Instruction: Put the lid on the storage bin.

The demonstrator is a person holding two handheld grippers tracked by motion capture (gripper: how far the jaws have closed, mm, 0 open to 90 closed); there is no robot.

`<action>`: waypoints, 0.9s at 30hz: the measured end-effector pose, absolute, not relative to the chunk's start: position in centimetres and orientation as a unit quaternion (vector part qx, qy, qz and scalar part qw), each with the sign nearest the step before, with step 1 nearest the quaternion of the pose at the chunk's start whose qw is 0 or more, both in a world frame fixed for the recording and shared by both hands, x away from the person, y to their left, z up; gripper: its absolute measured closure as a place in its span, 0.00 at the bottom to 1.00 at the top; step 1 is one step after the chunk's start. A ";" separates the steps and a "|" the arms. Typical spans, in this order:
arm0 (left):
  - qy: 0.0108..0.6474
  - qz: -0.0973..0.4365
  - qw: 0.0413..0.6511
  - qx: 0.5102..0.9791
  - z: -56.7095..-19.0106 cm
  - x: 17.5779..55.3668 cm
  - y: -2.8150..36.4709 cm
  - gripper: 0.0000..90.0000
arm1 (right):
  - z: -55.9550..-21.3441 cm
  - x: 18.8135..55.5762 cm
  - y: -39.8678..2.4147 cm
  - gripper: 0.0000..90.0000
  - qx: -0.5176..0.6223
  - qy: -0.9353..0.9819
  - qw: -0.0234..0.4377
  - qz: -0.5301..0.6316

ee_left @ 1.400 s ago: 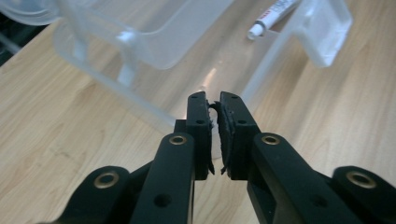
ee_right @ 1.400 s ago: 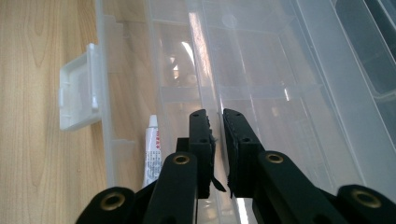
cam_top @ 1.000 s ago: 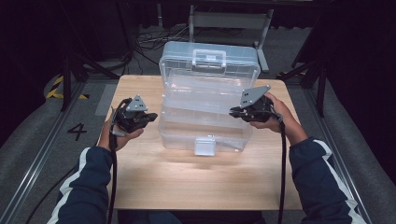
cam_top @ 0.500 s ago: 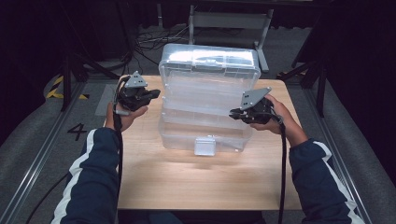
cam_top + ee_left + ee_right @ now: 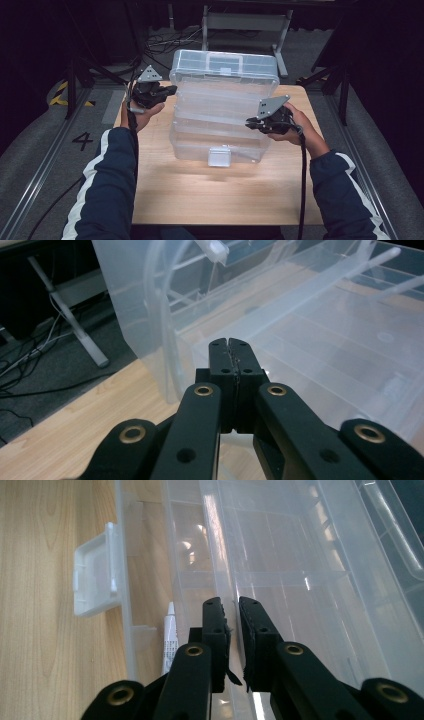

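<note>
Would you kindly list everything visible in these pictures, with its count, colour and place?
Storage box: one, clear plastic, tiered trays fanned open, middle of the table.
Latch: one, whitish, on the box's near edge.
Small tube: one, white, lying in the box's lowest compartment.
Table: one, light wood, under the box.
Metal frame: one, grey, on the floor beyond the table.
Cables: several, dark, on the floor behind the table.
Left gripper: one, black, jaws shut, at the box's upper left edge.
Right gripper: one, black, jaws nearly closed, at a tray's right edge.
Sleeves: two, navy with white stripe.
</note>
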State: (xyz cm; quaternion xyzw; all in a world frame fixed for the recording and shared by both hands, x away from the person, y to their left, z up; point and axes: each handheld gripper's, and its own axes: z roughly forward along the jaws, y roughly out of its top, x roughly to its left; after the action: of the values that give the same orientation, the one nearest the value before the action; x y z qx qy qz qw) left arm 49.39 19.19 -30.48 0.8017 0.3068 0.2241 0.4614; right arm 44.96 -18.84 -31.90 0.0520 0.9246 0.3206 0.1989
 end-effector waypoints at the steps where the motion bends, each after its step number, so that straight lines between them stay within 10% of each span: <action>1: 0.306 0.221 0.464 0.801 -30.3 49.4 19.1 1.00 | -31.9 44.9 -18.9 0.92 0.052 0.925 0.200 0.320; 27: 0.307 0.225 0.477 0.792 -29.5 49.4 19.5 1.00 | -32.1 44.3 -18.8 0.89 0.059 0.926 0.214 0.306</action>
State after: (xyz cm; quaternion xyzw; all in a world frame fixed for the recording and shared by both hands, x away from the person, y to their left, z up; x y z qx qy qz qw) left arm 49.41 19.53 -29.45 0.7922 0.3066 0.2253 0.4771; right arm 44.32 -18.84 -32.10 0.0586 0.9257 0.3063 0.2142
